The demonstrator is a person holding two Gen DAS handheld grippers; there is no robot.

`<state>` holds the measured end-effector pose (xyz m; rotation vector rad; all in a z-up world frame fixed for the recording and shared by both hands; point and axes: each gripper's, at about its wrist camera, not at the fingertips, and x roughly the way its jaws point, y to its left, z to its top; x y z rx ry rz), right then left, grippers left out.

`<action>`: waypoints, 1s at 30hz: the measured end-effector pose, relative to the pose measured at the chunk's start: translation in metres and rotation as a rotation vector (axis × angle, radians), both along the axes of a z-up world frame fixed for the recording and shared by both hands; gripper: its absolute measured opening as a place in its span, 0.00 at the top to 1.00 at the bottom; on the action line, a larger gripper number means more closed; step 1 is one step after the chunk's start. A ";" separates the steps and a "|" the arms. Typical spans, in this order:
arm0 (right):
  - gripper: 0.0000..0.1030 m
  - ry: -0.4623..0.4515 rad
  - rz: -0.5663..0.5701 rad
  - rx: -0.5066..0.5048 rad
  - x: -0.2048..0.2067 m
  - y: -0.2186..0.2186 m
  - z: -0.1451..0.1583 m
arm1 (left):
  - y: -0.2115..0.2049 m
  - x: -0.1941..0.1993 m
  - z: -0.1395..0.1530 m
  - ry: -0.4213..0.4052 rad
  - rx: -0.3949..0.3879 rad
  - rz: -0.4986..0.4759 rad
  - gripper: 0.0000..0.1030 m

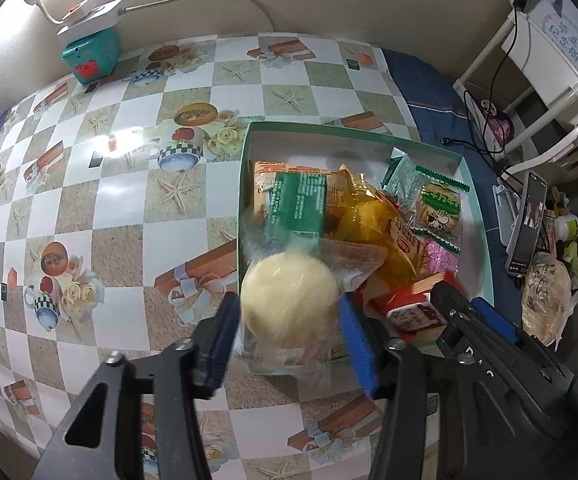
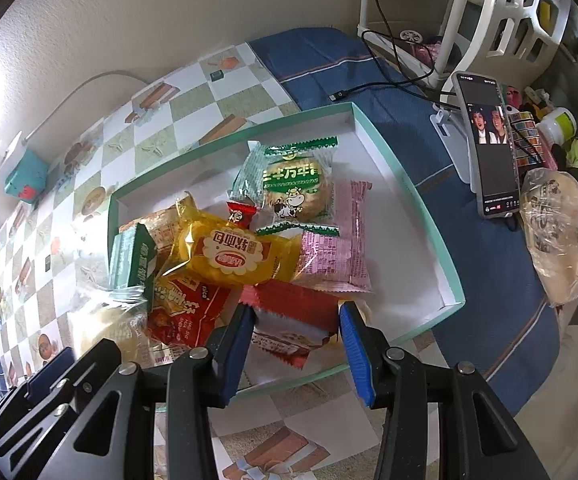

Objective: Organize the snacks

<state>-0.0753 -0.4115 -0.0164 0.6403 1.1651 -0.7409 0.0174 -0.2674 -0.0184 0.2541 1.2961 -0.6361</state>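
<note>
A shallow white box with a teal rim [image 1: 329, 130] [image 2: 449, 300] lies on the chequered tablecloth, with several wrapped snacks heaped in it. Over its near left corner, a pale round bun [image 1: 289, 300] in clear wrap sits between the blue pads of my left gripper [image 1: 289, 303]. The pads stand just off its sides, so the gripper is open. My right gripper [image 2: 296, 312] is shut on a red-and-white snack packet [image 2: 289, 338] low over the box's near edge. Deeper in lie a yellow bread packet [image 2: 233, 256], a green cow-print packet [image 2: 295, 192], a pink packet [image 2: 341, 248] and a green carton [image 1: 297, 208].
A phone on a stand [image 2: 489, 148] and a bagged flatbread [image 2: 561, 240] sit right of the box on blue cloth [image 2: 329, 64]. A teal device under a white power strip [image 1: 89, 56] stands at the far left by the wall. A white rack [image 1: 549, 80] with cables is at the far right.
</note>
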 end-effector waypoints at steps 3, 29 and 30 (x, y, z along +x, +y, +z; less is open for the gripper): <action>0.52 -0.001 0.001 0.001 0.000 0.000 0.000 | 0.000 0.002 -0.005 0.008 0.011 0.007 0.41; 0.00 -0.032 0.055 -0.054 -0.017 0.061 0.009 | 0.122 0.025 -0.002 -0.126 0.079 0.270 0.06; 0.00 -0.034 0.067 -0.061 -0.018 0.068 0.010 | 0.131 0.025 -0.003 -0.124 0.086 0.281 0.06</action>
